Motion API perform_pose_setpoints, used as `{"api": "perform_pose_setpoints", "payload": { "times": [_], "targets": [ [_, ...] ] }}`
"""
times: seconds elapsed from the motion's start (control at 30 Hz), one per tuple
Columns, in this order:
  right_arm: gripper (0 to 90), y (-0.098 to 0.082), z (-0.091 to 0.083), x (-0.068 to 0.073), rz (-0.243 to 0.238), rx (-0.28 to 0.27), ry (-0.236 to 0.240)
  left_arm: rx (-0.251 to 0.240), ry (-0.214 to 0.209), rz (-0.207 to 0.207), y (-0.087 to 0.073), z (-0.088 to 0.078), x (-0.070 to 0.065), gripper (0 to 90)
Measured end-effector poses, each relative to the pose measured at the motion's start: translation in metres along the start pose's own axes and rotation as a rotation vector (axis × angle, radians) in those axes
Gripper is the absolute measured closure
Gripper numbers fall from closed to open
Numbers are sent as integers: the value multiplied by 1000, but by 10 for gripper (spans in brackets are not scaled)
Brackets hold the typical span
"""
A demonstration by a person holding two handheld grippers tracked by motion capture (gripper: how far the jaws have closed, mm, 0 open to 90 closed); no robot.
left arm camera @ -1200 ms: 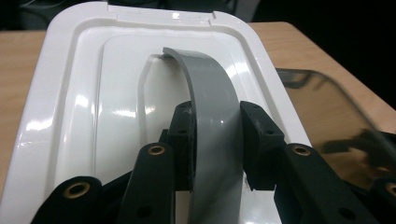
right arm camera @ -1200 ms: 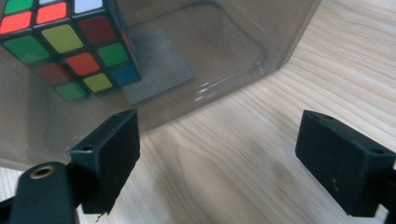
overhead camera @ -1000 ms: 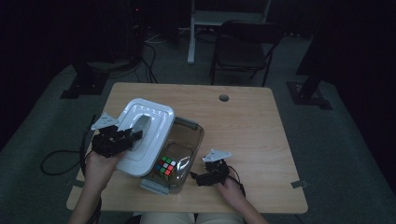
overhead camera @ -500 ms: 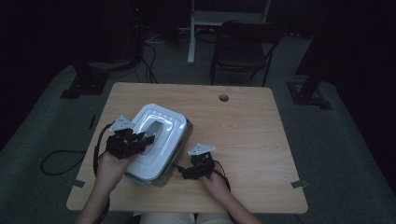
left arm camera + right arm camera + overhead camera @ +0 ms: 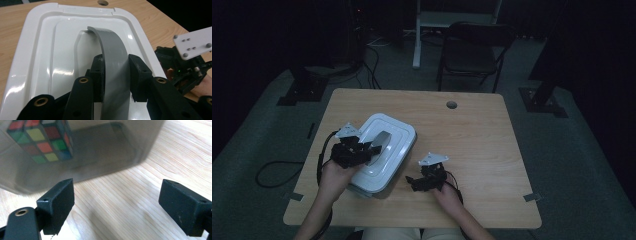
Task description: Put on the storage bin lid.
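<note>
A white lid with a grey arched handle lies over a smoky see-through box. My left gripper is shut on that handle, one pad on each side of it. Through the box wall a multicoloured puzzle cube shows inside. My right gripper rests low on the table just right of the box, jaws open and nothing between them. It also appears at the right of the left gripper view.
The wooden table has a round cable hole near its far edge, and bare wood to the right of the box. A dark chair and stand bases stand on the floor beyond it.
The lid, held by my left gripper, has come down from a tilted, offset pose onto the box, covering the cube in the high view. The right gripper has stayed beside the box.
</note>
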State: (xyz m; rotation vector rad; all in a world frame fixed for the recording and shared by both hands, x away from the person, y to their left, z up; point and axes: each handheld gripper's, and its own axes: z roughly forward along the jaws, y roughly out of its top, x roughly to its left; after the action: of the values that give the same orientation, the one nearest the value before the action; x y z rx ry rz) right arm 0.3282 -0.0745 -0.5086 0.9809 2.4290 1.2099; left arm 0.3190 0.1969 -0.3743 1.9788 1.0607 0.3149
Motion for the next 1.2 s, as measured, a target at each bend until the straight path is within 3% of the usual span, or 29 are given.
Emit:
{"api": "perform_pose_setpoints", "payload": {
  "times": [0.3,0.4,0.87,0.93,1.2],
  "targets": [
    [129,-7,-7,-7,19,3,-9,3,-30,-29,1,9,1,691],
    [129,-8,-8,-10,29,1,-8,18,-25,-15,0,13,-2,691],
    [129,-11,-12,-14,36,-2,-9,15,-4,-20,-2,13,-3,682],
    [129,-10,-12,-15,37,-1,-12,1,13,-19,-1,12,-3,601],
    [129,-10,-17,-18,41,-12,-27,-23,-1,-38,0,-3,6,498]
  ]
}}
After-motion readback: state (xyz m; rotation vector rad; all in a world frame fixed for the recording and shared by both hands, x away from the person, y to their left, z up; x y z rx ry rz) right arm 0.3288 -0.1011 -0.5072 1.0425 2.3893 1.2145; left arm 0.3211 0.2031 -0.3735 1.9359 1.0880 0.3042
